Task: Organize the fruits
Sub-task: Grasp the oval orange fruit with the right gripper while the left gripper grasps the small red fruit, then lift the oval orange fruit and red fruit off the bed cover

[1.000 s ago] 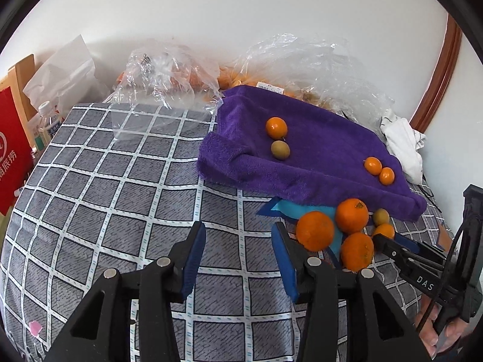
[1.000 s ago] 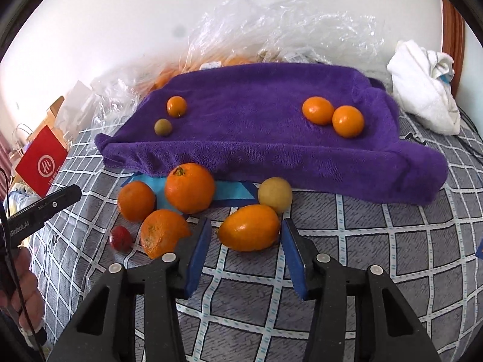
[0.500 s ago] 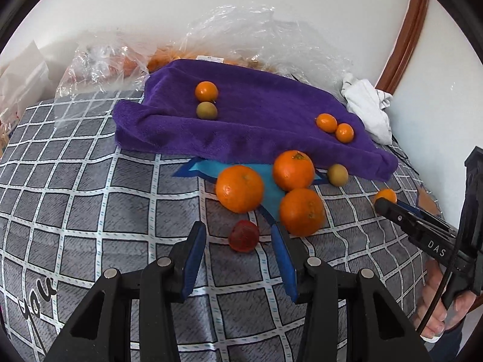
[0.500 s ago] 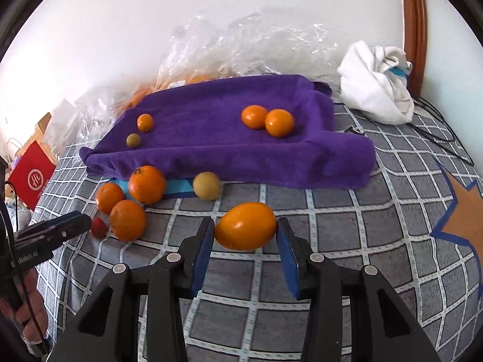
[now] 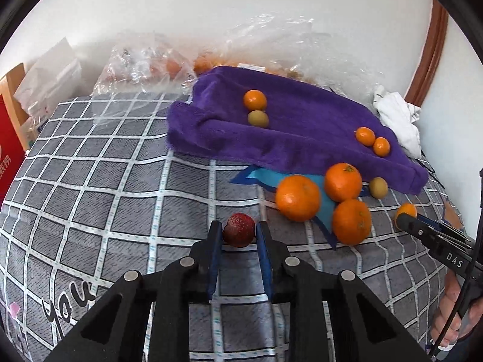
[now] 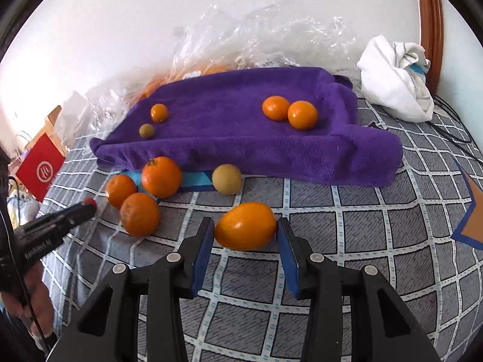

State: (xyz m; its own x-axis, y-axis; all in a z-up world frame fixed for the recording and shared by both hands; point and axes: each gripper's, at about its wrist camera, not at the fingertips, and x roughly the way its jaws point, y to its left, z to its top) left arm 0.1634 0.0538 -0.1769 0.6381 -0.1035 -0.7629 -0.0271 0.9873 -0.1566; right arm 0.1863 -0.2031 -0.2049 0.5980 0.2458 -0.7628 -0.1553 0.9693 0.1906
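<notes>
Left tongs [image 5: 239,231] clenched on red fruit [image 5: 239,230], right tongs [image 6: 245,231] gripping oval orange fruit [image 6: 245,226], purple towel [image 6: 229,126] bearing four small fruits

1. Left of the red fruit [image 5: 239,230], the checked bedcover [image 5: 99,187] lies bare — open room to pass.
2. Three big oranges [image 5: 327,202] crowd just right of it.
3. The purple towel [image 6: 250,138] rises as a ridge behind them.
4. Crumpled plastic bags [image 5: 271,42] line the wall.
5. A white cloth [image 6: 395,87] fills the far right corner.
</notes>
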